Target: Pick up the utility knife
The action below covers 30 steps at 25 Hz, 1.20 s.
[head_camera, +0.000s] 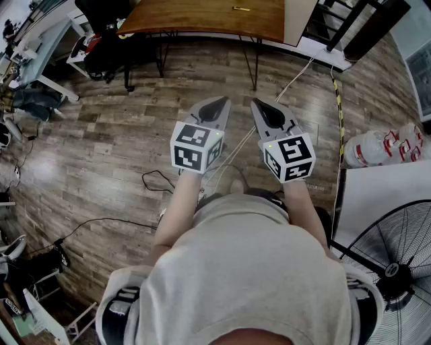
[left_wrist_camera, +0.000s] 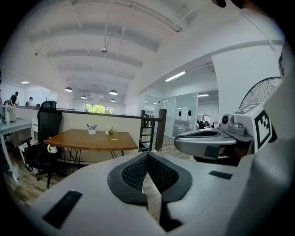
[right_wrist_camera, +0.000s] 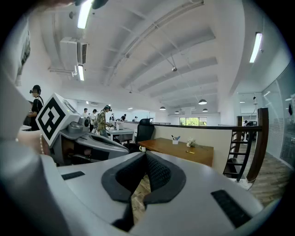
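White-shelled and held well short of the wooden worktop [head_camera: 202, 20], the left tool [head_camera: 217, 104] has its jaws closed tip to tip with nothing between them. It points slightly down across the open floor toward the worktop's near edge.

On the worktop, toward its far side, lies a small yellow thing, most likely the utility knife [head_camera: 241, 9]. Its long axis appears to run along the worktop's length, so it lies crosswise to a straight approach.

To the right, the right tool [head_camera: 259, 104] is equally far from the worktop, with its jaws also pressed together and empty.

The knife lies straight ahead between the two tools, which angle slightly toward each other, and neither is clearly nearer. The person probably has to walk up to the worktop and open a tool before any grasp.
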Motion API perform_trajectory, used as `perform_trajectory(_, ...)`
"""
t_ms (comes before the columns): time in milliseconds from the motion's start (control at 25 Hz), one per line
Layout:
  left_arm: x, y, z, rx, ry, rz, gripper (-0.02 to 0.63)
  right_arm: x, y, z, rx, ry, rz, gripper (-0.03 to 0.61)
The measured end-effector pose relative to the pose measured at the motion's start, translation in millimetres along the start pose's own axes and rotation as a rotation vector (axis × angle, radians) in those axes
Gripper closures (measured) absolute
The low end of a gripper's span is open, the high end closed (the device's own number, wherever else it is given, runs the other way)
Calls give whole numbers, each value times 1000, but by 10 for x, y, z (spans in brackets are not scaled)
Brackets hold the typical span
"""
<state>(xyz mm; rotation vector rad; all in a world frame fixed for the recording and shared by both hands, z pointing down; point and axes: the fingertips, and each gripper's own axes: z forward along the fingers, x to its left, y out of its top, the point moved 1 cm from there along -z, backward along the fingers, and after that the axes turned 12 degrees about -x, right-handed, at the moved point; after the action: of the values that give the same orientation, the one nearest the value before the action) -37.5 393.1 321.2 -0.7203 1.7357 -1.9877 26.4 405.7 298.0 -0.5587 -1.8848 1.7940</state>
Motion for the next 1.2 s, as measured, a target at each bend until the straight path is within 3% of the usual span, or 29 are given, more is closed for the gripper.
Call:
perform_trajectory(760,-35,-111,313,30,0,-12,607,-209,-172,73,24,9,24,566)
perform_trajectory(1200,-113,-199,445,6,-5,-26,601,-432,-273,65,-4,9,62,566)
